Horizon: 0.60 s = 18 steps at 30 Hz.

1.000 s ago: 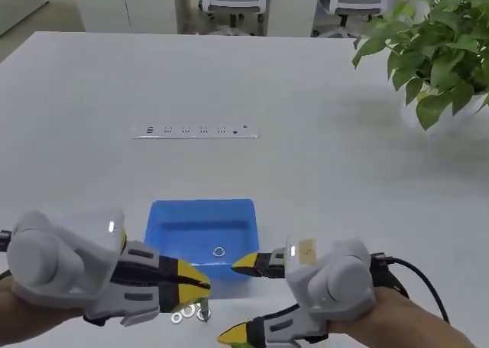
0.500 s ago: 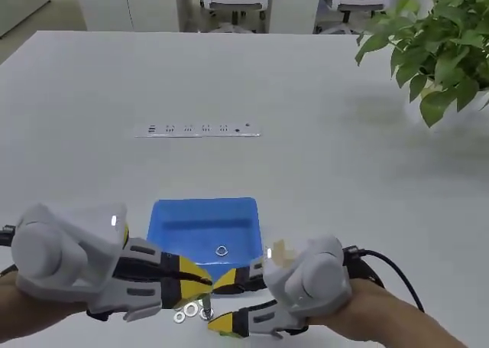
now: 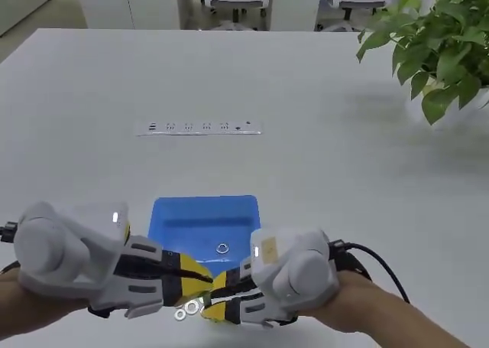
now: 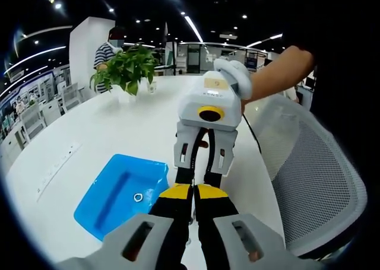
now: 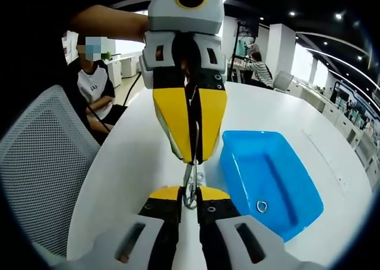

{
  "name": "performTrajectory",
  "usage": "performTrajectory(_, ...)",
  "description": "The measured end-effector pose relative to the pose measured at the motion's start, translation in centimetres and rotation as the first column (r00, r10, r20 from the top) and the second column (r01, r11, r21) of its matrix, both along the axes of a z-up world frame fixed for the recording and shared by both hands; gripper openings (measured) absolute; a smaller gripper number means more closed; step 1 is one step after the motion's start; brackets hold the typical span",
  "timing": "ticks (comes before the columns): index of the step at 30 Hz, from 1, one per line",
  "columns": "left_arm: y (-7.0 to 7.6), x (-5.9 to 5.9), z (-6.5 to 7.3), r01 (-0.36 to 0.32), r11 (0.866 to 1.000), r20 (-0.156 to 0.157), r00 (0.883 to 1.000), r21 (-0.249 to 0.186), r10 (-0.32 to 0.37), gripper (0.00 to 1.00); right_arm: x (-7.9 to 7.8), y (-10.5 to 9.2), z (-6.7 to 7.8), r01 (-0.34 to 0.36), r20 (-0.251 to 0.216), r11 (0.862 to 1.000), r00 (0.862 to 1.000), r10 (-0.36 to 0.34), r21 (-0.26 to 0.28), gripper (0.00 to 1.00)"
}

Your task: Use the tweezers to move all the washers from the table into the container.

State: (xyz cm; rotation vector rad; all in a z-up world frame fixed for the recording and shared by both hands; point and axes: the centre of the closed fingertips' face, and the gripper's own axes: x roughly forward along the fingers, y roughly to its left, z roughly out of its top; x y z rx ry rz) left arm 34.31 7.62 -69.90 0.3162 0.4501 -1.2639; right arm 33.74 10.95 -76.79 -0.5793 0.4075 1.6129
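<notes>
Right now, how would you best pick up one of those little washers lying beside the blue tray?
Probably by the rim, from straight above. The washers lie flat on the table, too thin to pinch edgewise, so one tip of the tweezers goes through the hole and the other outside.

The two tongs met tip to tip, low in front of the person. The left tongs (image 3: 203, 278) pointed to the right, their jaws closed on the tweezers (image 5: 189, 184). The right tongs (image 3: 218, 296) pointed to the left, jaws drawn together around the near end of the tweezers. The right forearm (image 3: 382, 317) reached in from the lower right.
</notes>
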Motion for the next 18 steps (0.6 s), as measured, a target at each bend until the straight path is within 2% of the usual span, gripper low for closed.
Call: performTrajectory(18, 0.1, -0.43, -0.14, -0.011, 1.0, -0.008, 1.0, 0.002, 0.011, 0.06, -0.23, -0.08, -0.01, 0.005, -0.021, 1.0, 1.0, -0.005, -0.008, 0.09)
